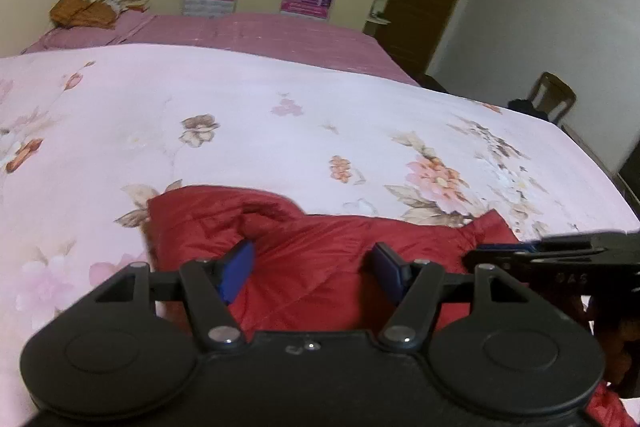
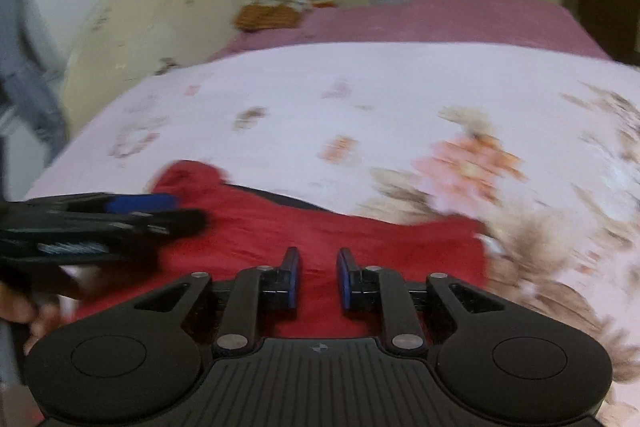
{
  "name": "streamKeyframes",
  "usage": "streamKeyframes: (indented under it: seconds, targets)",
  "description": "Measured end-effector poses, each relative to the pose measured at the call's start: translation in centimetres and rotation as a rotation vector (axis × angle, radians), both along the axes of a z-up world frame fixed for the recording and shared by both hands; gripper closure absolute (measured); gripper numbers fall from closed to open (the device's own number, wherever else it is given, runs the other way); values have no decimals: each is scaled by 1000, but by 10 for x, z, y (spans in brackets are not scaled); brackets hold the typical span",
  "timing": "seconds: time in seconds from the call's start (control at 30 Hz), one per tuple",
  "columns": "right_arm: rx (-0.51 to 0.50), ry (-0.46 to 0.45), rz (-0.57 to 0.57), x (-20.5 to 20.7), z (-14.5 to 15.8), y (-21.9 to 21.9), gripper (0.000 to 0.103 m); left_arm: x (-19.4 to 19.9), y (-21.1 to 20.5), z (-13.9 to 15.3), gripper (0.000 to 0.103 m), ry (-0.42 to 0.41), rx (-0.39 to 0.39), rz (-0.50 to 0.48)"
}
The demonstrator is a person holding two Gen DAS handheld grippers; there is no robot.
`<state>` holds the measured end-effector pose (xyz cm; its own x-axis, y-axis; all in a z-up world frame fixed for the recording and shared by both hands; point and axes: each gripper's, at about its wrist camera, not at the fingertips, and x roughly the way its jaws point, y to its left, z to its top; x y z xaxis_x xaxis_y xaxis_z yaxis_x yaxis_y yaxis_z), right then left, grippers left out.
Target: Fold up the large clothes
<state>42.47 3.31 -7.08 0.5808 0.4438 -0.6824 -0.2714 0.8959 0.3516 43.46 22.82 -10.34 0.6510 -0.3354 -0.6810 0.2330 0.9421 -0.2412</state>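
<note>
While both views show the red jacket (image 1: 320,259), only the left shows a chair (image 1: 554,101) — far right.

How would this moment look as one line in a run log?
stage: folding | red jacket: on floral bedspread | left tongs: open above jacket | right tongs: gap narrow, nothing gripped

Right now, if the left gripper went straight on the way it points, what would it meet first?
Most likely the red quilted jacket lying on the floral pink bedsheet; the left gripper points down at it, though the gap is hard to judge.

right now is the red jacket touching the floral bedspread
Touching. The left wrist view shows the red jacket lying flat on the floral bedspread, its edges resting directly on it with no gap.
</note>
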Motion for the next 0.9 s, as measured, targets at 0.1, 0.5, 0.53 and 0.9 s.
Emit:
streamKeyframes:
  seconds: [0.1,0.5,0.53,0.9]
  targets:
    - [70,37,-32,0,-7,-19,85,-1,-4,3,39,2,4,17]
    - [81,-126,137,-79,45,-9,85,-90,-46,32,41,-45,46,-33]
    - [50,-125,143,-80,39,-6,85,-91,-48,28,41,-52,73,-26]
    - [57,-25,-66,-88,15,-58,85,-126,-39,34,41,-82,134,22]
